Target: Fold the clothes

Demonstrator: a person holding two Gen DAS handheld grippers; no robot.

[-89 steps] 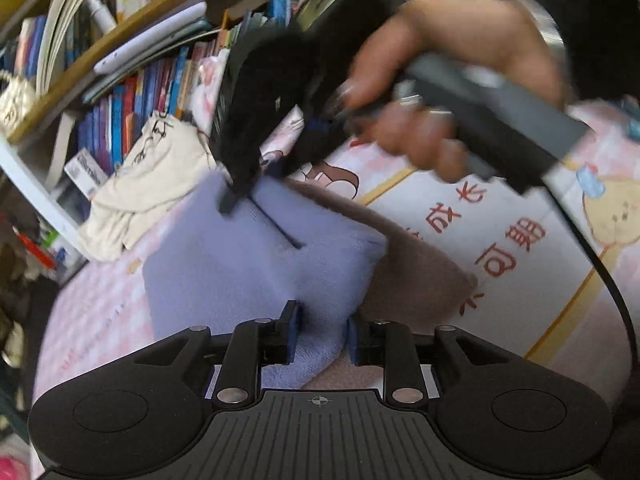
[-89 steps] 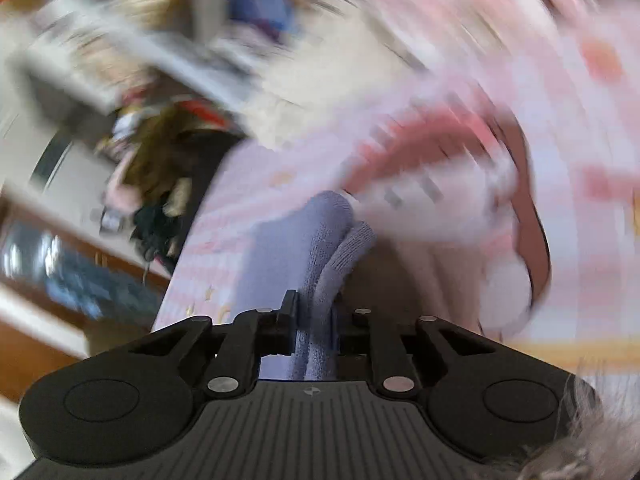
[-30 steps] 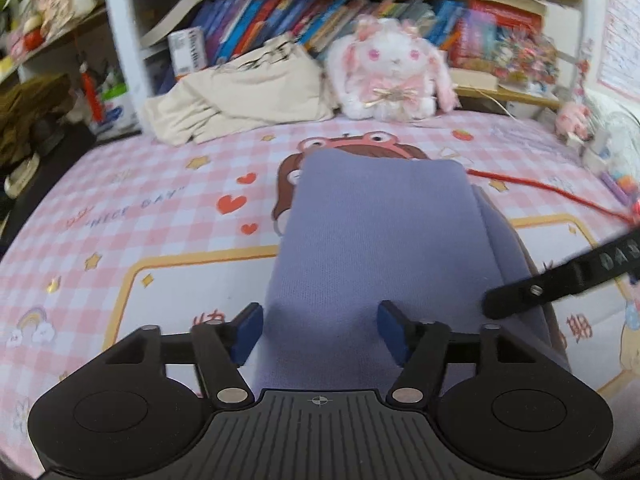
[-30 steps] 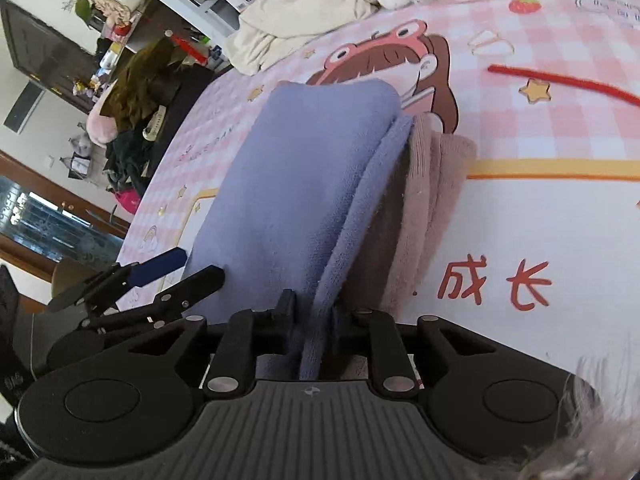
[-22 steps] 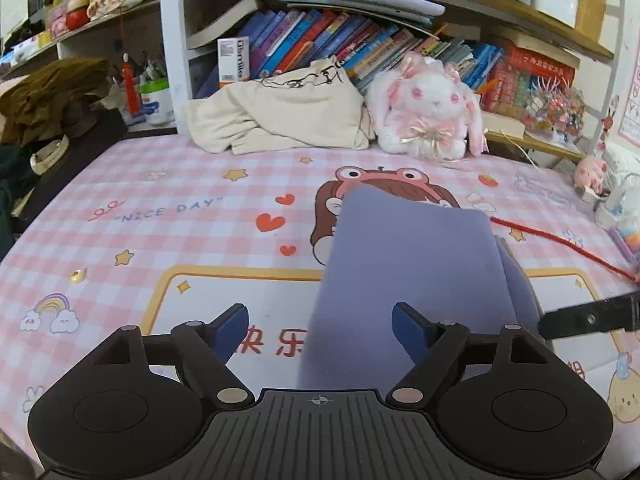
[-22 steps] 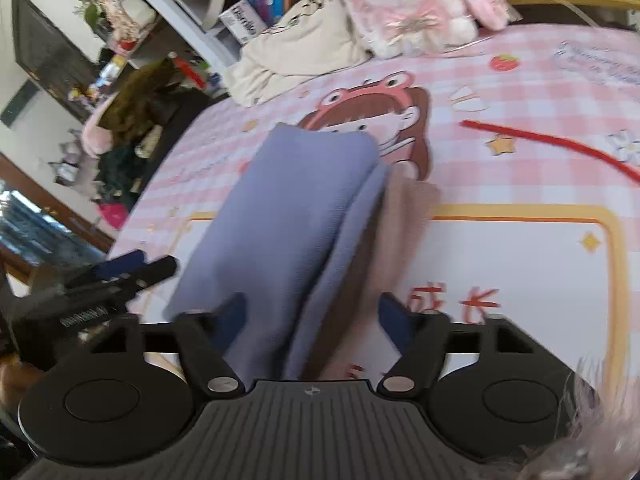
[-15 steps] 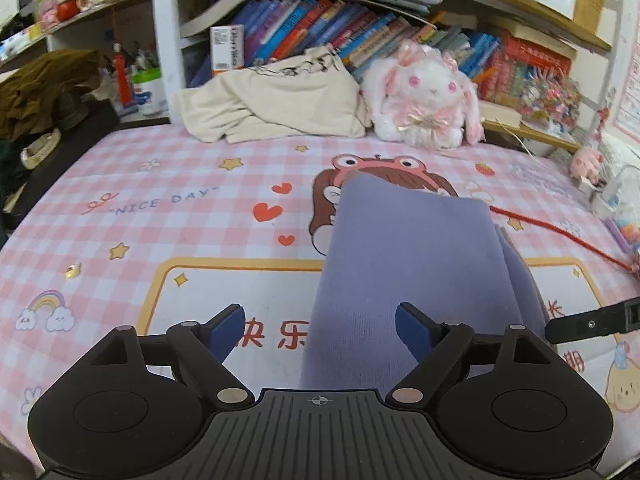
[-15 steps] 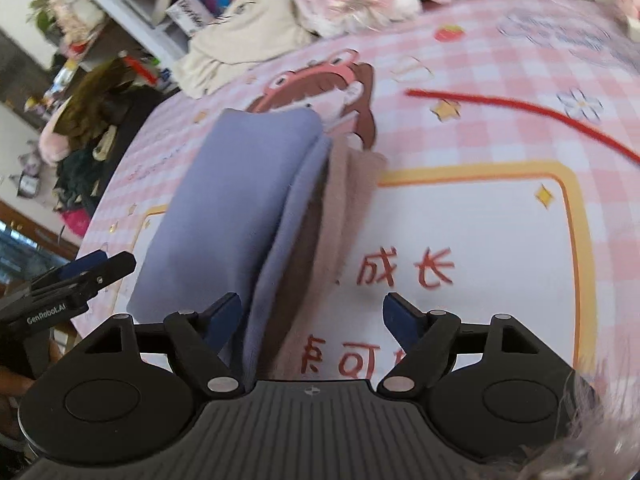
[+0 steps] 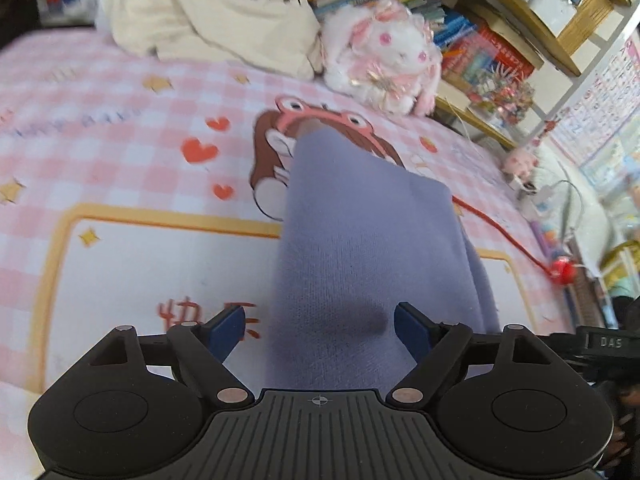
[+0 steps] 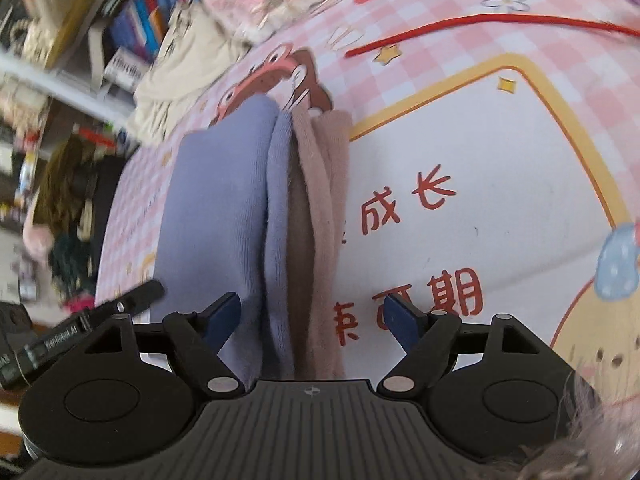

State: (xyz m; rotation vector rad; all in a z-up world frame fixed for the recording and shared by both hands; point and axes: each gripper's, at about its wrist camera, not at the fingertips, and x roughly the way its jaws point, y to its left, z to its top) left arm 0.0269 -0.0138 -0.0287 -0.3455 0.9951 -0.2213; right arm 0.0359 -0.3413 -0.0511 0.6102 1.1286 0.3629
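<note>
Lying folded on the pink checked mat (image 9: 120,152), your lavender garment (image 9: 360,240) sits on a brown one (image 10: 320,200), covering part of the mat's cartoon face. Your left gripper (image 9: 320,328) and right gripper (image 10: 316,316) are both spread wide at the lavender garment's near end, gripping nothing. Beyond it sit a plush rabbit (image 9: 384,52) and cream cloth (image 9: 224,20).

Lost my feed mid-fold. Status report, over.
Left gripper open, right gripper open, both empty. Lavender garment lies folded on the brown garment. Red cord lies apart, beyond them.
</note>
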